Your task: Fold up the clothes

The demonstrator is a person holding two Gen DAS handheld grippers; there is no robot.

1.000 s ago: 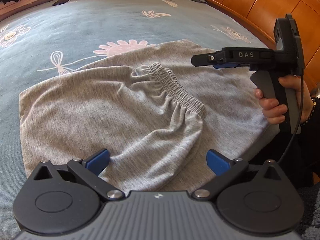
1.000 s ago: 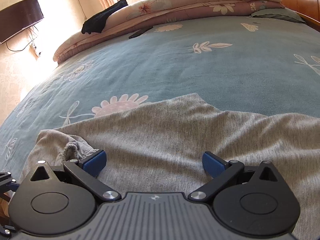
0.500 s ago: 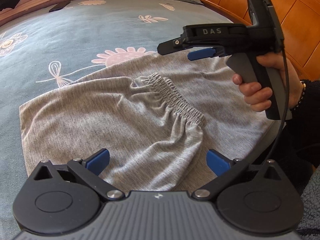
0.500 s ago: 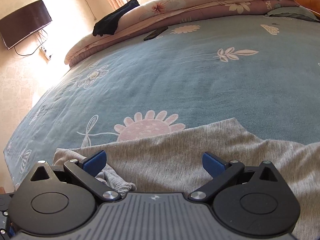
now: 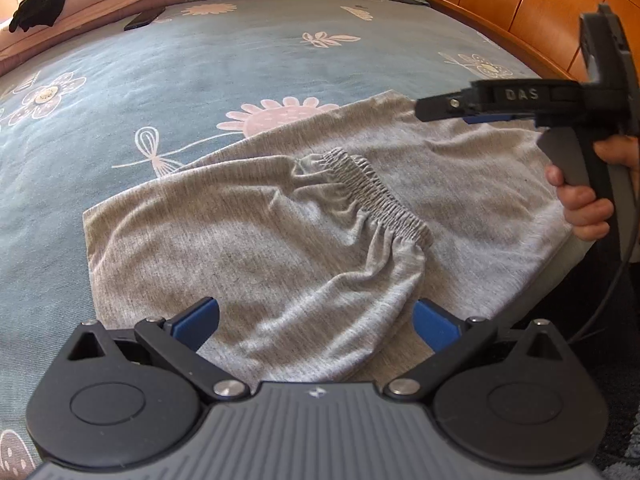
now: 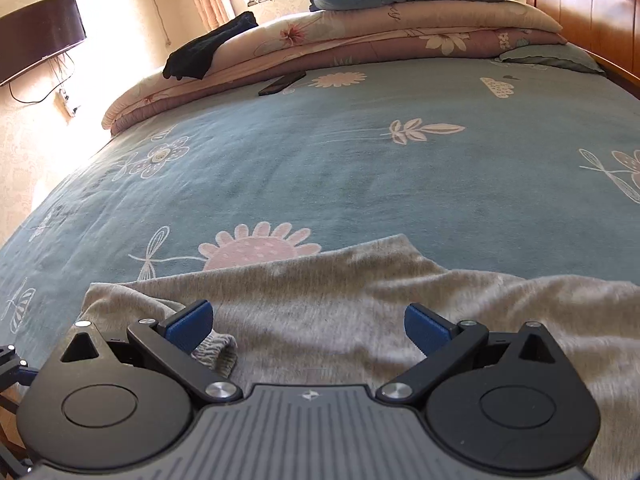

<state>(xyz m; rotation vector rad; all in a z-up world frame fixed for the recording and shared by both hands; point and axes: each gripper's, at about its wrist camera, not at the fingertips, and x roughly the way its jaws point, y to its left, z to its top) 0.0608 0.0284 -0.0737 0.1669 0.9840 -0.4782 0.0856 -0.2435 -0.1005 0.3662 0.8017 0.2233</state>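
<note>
A grey knit garment (image 5: 248, 248) lies folded over itself on the blue flowered bedspread, its gathered elastic waistband (image 5: 372, 188) on top near the middle. My left gripper (image 5: 316, 320) hovers open over the garment's near edge, nothing between its blue pads. In the left wrist view my right gripper (image 5: 452, 110) sits at the right, held by a hand (image 5: 580, 196) above the garment's far right corner. In the right wrist view the right gripper (image 6: 308, 322) stands open above the grey cloth (image 6: 360, 308), and the waistband end (image 6: 216, 352) shows beside its left finger.
Folded quilts and a pillow (image 6: 400, 28) are stacked at the bed's far end, with a black garment (image 6: 208, 48) on them and a dark phone (image 6: 282, 83) on the bedspread (image 6: 320, 168). An orange wooden bed frame (image 5: 520, 4) runs along the right. A dark TV (image 6: 36, 48) hangs on the left wall.
The right gripper rose and swung left over the garment half a second ago, then dropped back right and lower. The left gripper and the garment stayed put.
</note>
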